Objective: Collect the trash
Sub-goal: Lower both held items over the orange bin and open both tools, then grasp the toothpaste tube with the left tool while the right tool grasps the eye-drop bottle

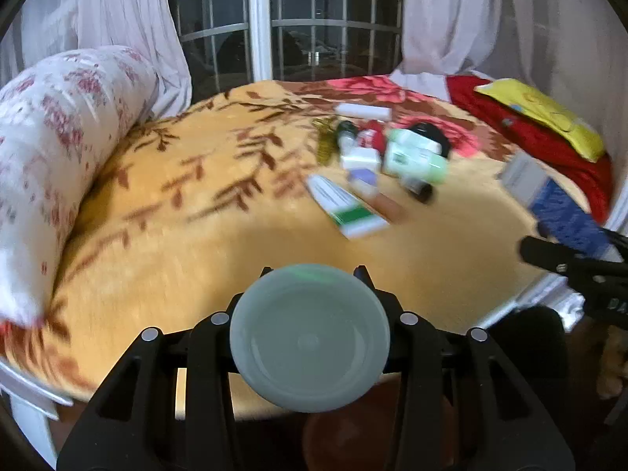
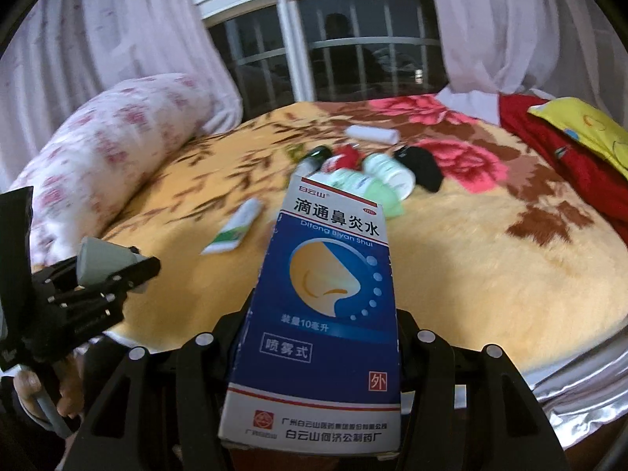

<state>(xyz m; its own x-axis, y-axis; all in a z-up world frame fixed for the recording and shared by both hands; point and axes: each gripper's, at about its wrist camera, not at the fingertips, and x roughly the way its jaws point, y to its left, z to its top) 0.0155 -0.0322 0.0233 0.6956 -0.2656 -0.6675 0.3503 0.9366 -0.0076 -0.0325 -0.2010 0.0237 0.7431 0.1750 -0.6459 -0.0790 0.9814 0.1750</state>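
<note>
Filling the bottom of the left wrist view, a pale grey-green lid [image 1: 310, 337] sits clamped between the fingers of the left gripper [image 1: 310, 274], its round face turned toward the camera. From the right wrist view the same piece reads as a short flared cap (or small cup; the blur leaves it unclear). The right gripper [image 2: 322, 306] is closed on a blue medicine box [image 2: 322, 306], held upright with its printed face to the lens, pads pressing its side walls.

Both pieces of trash are therefore off the bed [image 1: 451, 243] and in hand, over its near edge. The remaining litter, a green-and-white tube box [image 1: 345, 208], small bottles [image 1: 416, 153] and a white roll [image 1: 363, 111], lies clustered well apart, toward the window.

Judging from this, the step is carrying the two items to wherever trash goes; no bin is visible. Done well, that means keeping both grips firm, since the lid is held only at its rim and could pivot, and keeping the tall box from levering out.

Both grippers pitch downward toward the bed, side by side, the left one's handle gripped by a hand [image 2: 59, 388] at the lower left.
</note>
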